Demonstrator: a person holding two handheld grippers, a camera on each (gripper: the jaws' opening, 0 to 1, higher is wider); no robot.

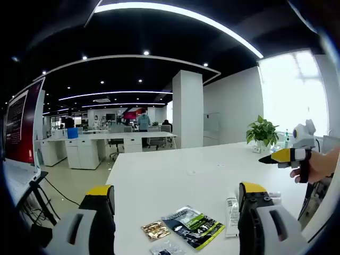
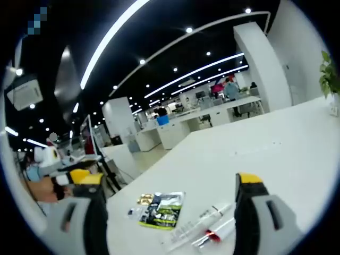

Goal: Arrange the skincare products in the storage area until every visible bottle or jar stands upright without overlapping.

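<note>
In the left gripper view, the left hand-held gripper [image 1: 176, 204] has its jaws spread wide apart with nothing between them, hovering above the near edge of the white surface [image 1: 175, 172]. Between the jaws lie a dark and green sachet [image 1: 192, 226], a small gold sachet [image 1: 155, 230] just beside it, and a clear packet [image 1: 166, 248] cut off by the bottom edge. A white tube [image 1: 232, 215] lies flat, partly hidden behind the jaw on the view's right. At far right, a hand [image 1: 319, 166] holds the right hand-held gripper [image 1: 276, 157], its yellow and black tip drawn to a point. A potted plant [image 1: 262, 133] stands further back.

In the right gripper view, the right hand-held gripper [image 2: 171, 207] also stands wide open and empty. On the surface [image 2: 255, 149] the dark and green sachet [image 2: 162, 210] and gold sachet [image 2: 144, 200] lie flat. Two tubes [image 2: 204, 226] lie side by side, their ends hidden by the jaw on the view's right; their labels are too small to read. At left, the other hand [image 2: 45, 190] grips the left hand-held gripper [image 2: 79, 178], whose jaws are hard to make out here.
</note>
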